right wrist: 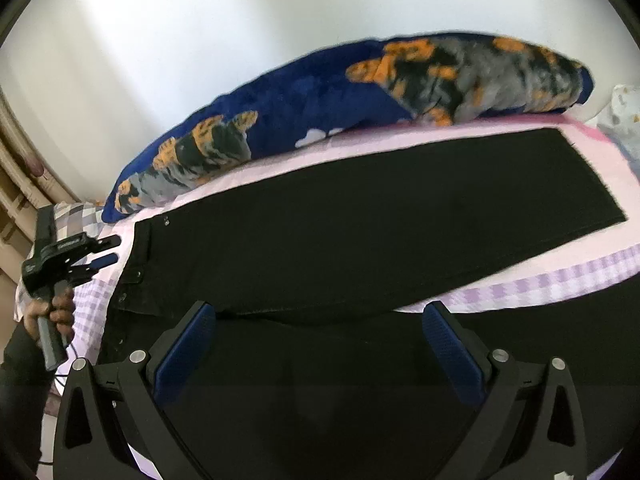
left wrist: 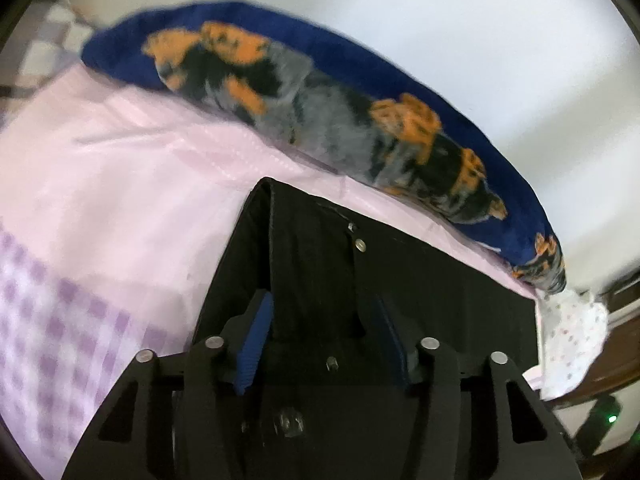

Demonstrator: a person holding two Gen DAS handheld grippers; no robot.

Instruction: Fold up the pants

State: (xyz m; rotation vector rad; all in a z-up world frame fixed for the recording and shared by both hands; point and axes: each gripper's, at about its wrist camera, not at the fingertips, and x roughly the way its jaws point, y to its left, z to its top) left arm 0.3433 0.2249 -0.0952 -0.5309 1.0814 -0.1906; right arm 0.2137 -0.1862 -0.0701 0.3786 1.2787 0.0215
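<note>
Black pants (right wrist: 360, 216) lie flat on the bed, waistband at the left, leg hems at the far right. In the left wrist view the waistband with its metal button (left wrist: 361, 244) lies just ahead of my left gripper (left wrist: 320, 324), which is open with its blue pads over the black cloth. In the right wrist view my right gripper (right wrist: 320, 344) is open wide above the near edge of the pants. My left gripper also shows in the right wrist view (right wrist: 102, 250), held by a hand just left of the waistband.
A pink and purple checked sheet (left wrist: 100, 200) covers the bed. A rolled blue blanket with orange and grey print (right wrist: 320, 100) lies along the far side against a white wall. A spotted white cloth (left wrist: 572, 340) sits at the bed's right end.
</note>
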